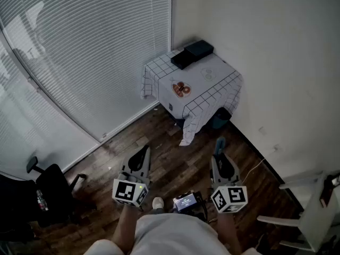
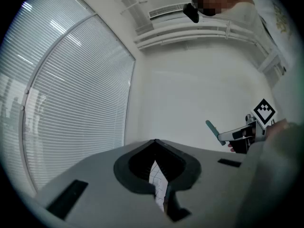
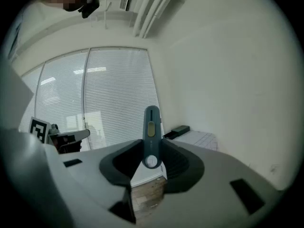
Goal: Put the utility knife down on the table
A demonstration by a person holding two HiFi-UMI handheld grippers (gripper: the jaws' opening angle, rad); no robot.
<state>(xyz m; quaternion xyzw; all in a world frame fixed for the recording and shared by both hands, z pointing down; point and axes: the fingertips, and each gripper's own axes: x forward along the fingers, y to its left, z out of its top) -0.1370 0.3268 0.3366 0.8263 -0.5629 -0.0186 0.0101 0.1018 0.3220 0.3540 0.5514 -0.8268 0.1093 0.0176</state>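
Wood floor, blinds, and a small checked-cloth table tucked into the corner, well ahead of both grippers. The right gripper is clamped on the utility knife, which sticks straight out along the jaws, pointing at the table. The left gripper is closed up with nothing in it. Looks like a plain carry forward with the right hand.

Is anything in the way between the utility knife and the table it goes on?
Nothing visible. Only wooden floor lies between the utility knife in the right gripper and the table. At its far corner sit black boxes, with an orange item nearer the middle; the rest looks free.
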